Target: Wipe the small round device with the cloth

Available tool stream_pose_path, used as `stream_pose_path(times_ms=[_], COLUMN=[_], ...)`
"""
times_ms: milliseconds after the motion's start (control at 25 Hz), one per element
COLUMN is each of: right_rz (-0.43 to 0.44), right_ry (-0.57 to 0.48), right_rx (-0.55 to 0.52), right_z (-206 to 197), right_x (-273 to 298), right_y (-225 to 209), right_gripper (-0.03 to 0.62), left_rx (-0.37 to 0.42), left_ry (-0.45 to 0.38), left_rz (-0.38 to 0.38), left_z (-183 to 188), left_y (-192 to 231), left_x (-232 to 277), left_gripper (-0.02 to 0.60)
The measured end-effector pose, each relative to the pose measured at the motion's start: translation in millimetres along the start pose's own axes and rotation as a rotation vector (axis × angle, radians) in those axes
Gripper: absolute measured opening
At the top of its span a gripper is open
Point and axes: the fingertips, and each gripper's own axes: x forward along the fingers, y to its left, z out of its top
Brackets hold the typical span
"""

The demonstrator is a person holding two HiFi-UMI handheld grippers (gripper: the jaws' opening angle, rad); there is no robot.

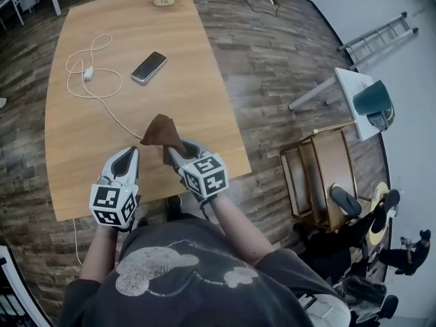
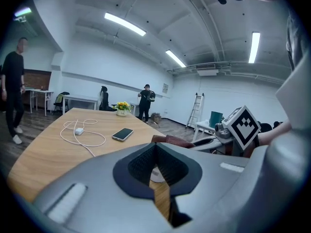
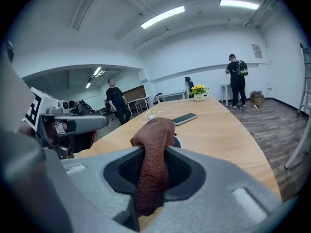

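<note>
brown cloth [image 3: 153, 130], pinched in right gripper [image 3: 155, 152]

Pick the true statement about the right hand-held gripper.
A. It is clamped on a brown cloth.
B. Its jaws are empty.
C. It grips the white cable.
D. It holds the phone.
A: the right gripper view shows the brown cloth pinched between the jaws of the right hand-held gripper, and the head view shows it sticking up from the tips.
</note>
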Motion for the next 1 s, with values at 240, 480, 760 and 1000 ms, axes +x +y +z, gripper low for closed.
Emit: stream_pose_path(times_ms=[240, 480, 760, 1000], right_rz=[-0.028, -0.097, -0.059, 0.070], right_ry=[0.035, 0.046, -0.039, -0.077], right_rx=[0.020, 0.054, -0.006, -0.056], right_z=[-18, -28, -1, 5], right_x=[-15, -33, -42, -31], right_y=[-48, -91, -68, -8], right_gripper=[0.080, 0.079, 0.080, 0.080], left_rx=[-0.014, -0.004, -0.008, -0.007], left_ry=[0.004, 0.014, 0.015, 0.038], left_rz=[0.049, 0.062, 0.056, 0.016], left_z=[-2, -6, -4, -5], left_y=[0, -6, -4, 11], left_x=[18, 28, 28, 23], left_gripper=[0.018, 0.018, 0.018, 0.018])
